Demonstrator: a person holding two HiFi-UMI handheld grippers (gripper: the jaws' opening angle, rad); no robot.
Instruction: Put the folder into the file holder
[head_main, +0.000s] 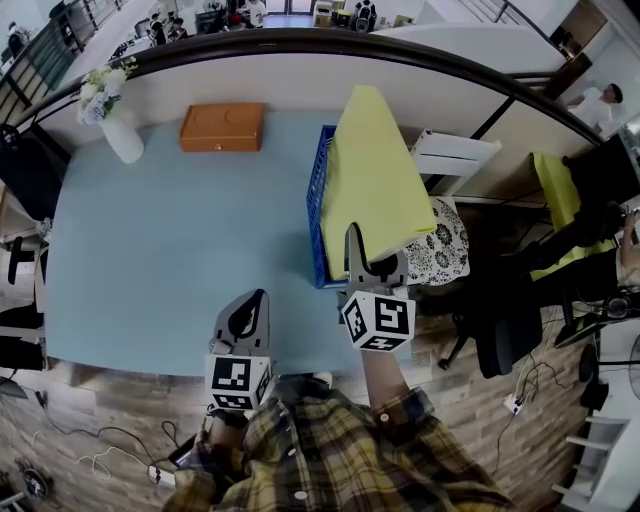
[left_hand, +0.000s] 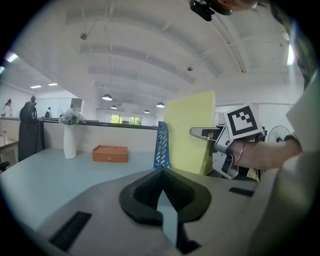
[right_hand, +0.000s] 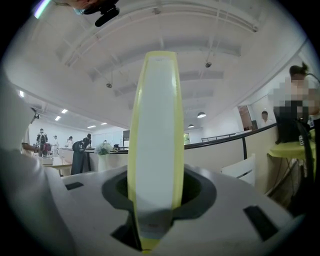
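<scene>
A yellow folder (head_main: 375, 180) stands tilted on edge over the table's right side, and my right gripper (head_main: 358, 245) is shut on its near lower edge. In the right gripper view the folder (right_hand: 152, 140) shows edge-on, rising straight up from between the jaws. Just left of and under the folder stands the blue mesh file holder (head_main: 318, 215), near the right edge of the table. In the left gripper view the folder (left_hand: 190, 130) stands right beside the holder (left_hand: 161, 145). My left gripper (head_main: 255, 300) hangs at the table's front edge, jaws together and holding nothing.
On the pale blue table (head_main: 150, 260) an orange box (head_main: 221, 127) sits at the back and a white vase of flowers (head_main: 118, 125) at the back left. A white chair (head_main: 450, 155), a patterned cushion (head_main: 440, 245) and a black office chair (head_main: 520, 300) stand to the right.
</scene>
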